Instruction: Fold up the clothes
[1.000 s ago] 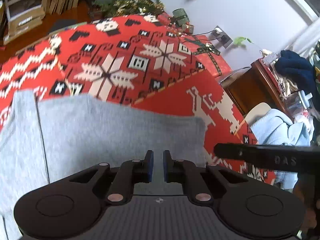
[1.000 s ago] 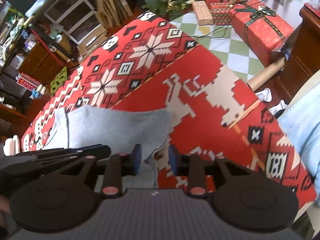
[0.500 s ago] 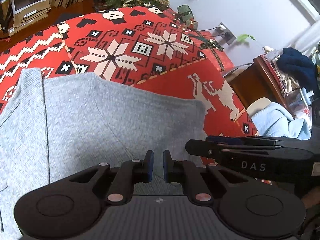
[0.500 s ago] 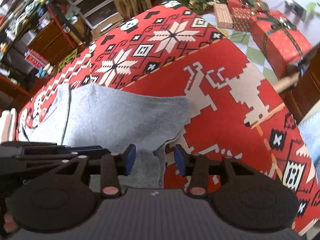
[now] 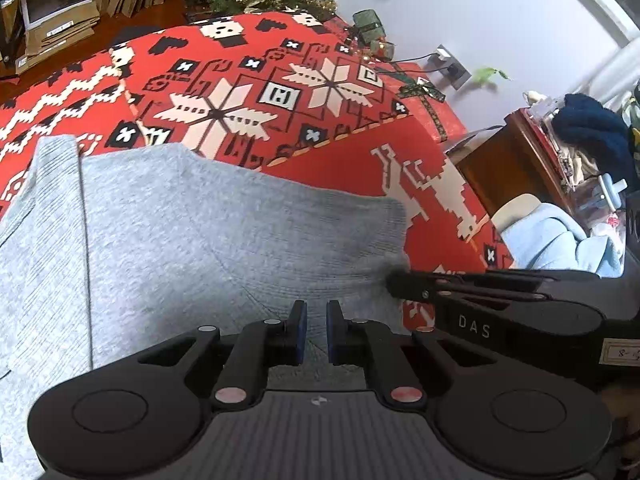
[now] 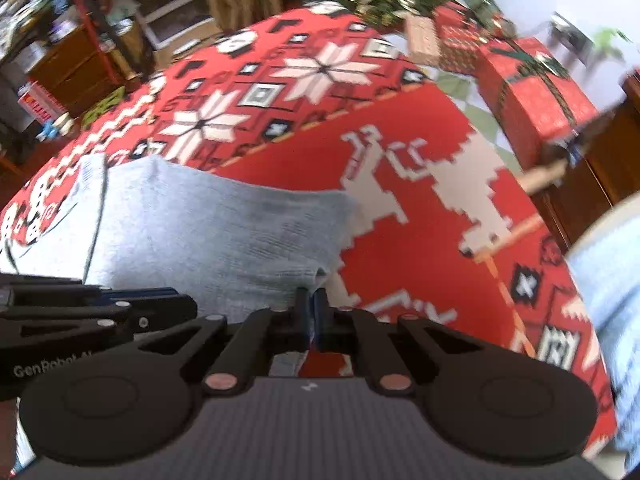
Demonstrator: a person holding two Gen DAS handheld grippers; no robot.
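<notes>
Right gripper (image 6: pixel 311 300): fingers pinched on grey sweater (image 6: pixel 208 224) corner, over red patterned blanket (image 6: pixel 420 248); left gripper (image 6: pixel 120 308) alongside.

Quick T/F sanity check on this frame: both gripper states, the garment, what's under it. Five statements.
1. The right gripper is shut on the grey sweater. True.
2. The left gripper is wide open. False: its fingers stand close together with a narrow gap, over the sweater.
3. The sweater lies on a plain blue sheet. False: it lies on a red patterned blanket with snowflakes and a reindeer.
4. A wrapped red gift box sits beyond the blanket. True.
5. The right gripper grips the sweater at its corner. True.
</notes>
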